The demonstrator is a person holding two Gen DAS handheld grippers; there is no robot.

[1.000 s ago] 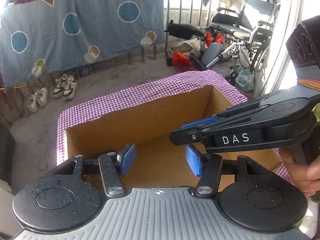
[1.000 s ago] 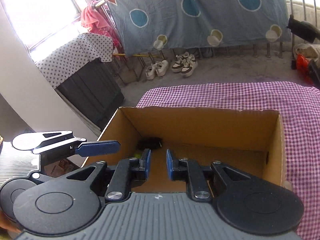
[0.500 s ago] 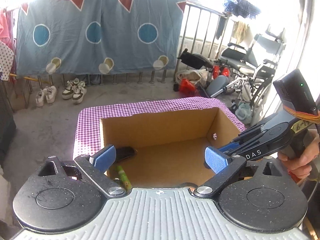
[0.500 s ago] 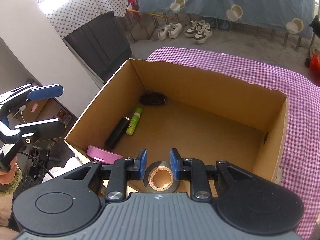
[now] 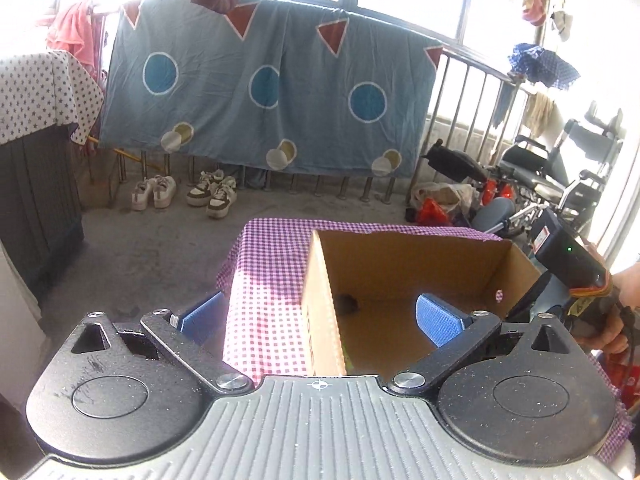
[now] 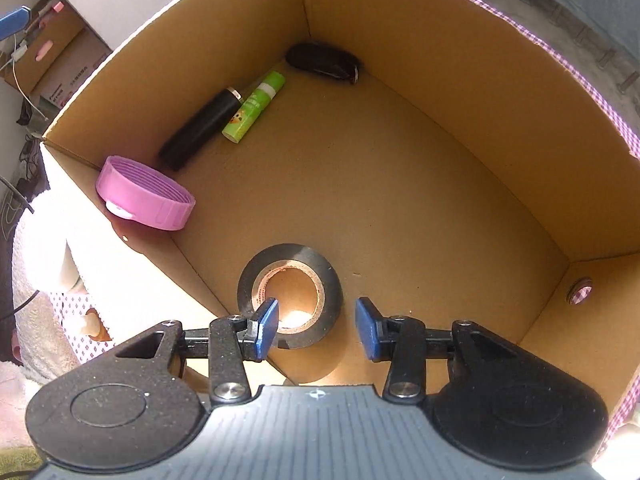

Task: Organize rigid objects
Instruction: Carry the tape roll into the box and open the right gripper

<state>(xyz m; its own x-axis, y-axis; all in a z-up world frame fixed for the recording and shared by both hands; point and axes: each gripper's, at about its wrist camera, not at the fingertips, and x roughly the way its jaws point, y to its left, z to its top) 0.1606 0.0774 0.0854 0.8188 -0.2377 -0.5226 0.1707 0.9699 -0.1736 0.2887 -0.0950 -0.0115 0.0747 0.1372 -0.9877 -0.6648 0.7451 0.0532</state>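
A cardboard box (image 6: 460,92) stands on a purple checked cloth (image 5: 272,276). In the right wrist view it holds a black tape roll (image 6: 290,294), a pink lid (image 6: 146,194), a black cylinder (image 6: 200,128), a green tube (image 6: 254,108) and a black case (image 6: 322,62). My right gripper (image 6: 316,330) is open inside the box, just above the tape roll, its left fingertip over the roll's hole. My left gripper (image 5: 316,316) is wide open and empty, straddling the box's left wall (image 5: 322,312).
A grey cabinet (image 5: 36,192) stands at the left. A blue sheet (image 5: 260,100) hangs on a railing behind, with shoes (image 5: 184,192) below. Wheelchairs and bags (image 5: 520,184) crowd the back right. Another cardboard box (image 6: 60,68) sits on the floor outside.
My right gripper lowered into the box and opened, and the tape roll now lies on the box floor. My left gripper opened wide and shifted left to the box's left wall.
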